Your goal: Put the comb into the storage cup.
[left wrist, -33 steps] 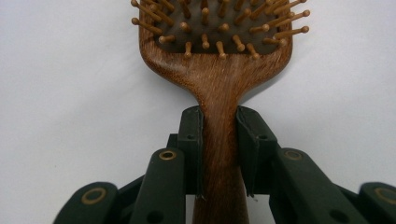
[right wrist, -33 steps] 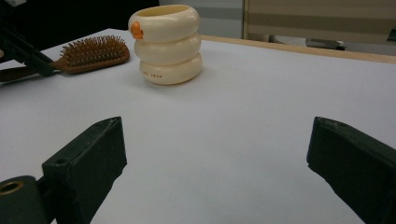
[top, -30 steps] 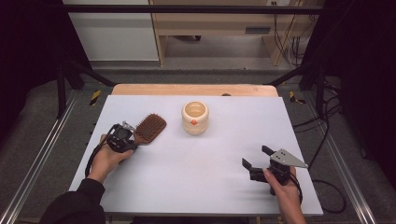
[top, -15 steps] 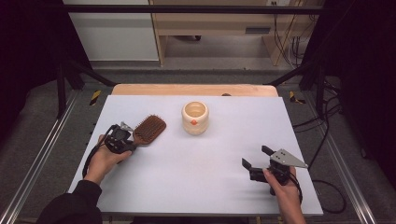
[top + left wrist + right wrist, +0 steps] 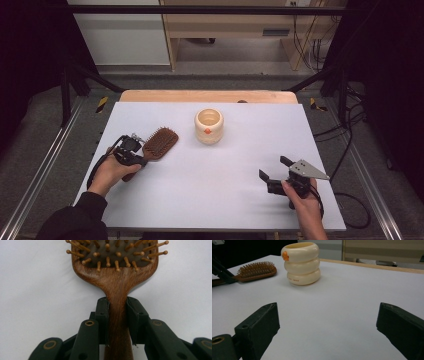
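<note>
White table (image 5: 210, 200) with hairbrush (image 5: 160, 143) and cream cup (image 5: 209, 126).

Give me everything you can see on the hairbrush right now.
The hairbrush is a dark brown wooden paddle brush with ball-tipped wooden pins on a dark pad, bristles up. It lies on the white table, left of the cream pot and apart from it. The left gripper is shut on its handle just below the head.

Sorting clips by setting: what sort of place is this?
Probably a lab recording station: a white table inside a black metal frame, loose cables on the floor behind, and handheld grippers working a hairbrush.
</note>
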The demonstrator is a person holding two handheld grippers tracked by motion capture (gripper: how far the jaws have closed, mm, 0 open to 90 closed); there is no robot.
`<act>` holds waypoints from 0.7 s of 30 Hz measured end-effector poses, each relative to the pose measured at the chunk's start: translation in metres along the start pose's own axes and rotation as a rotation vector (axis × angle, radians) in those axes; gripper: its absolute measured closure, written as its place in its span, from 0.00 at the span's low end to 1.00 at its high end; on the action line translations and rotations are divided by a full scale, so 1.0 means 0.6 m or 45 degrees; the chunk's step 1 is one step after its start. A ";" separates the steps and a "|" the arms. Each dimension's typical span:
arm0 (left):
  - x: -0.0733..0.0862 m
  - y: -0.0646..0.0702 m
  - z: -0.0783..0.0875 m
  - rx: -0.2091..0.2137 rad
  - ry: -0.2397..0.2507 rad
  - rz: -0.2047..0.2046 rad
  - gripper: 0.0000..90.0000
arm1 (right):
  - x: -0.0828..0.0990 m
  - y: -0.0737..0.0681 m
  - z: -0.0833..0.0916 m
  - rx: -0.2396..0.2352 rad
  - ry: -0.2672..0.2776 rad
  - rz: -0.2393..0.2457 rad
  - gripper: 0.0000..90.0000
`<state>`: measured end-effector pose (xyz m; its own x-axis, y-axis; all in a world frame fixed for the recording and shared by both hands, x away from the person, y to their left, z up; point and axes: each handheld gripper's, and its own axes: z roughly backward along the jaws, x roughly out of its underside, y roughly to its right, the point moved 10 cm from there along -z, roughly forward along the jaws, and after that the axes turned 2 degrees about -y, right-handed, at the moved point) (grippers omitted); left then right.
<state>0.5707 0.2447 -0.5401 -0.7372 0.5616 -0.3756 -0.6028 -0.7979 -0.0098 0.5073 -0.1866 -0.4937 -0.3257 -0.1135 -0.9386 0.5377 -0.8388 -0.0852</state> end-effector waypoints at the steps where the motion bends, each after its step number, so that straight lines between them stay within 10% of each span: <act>1: 0.000 0.000 0.000 0.000 0.000 0.000 0.80 | 0.000 0.000 0.000 0.000 0.000 0.000 0.06; 21: -0.009 0.008 -0.005 -0.065 -0.023 -0.012 0.81 | 0.000 -0.002 0.000 -0.005 -0.003 0.002 0.06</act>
<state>0.5732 0.2372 -0.5409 -0.7374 0.5727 -0.3581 -0.5937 -0.8024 -0.0608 0.5065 -0.1856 -0.4937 -0.3265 -0.1159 -0.9381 0.5412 -0.8366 -0.0850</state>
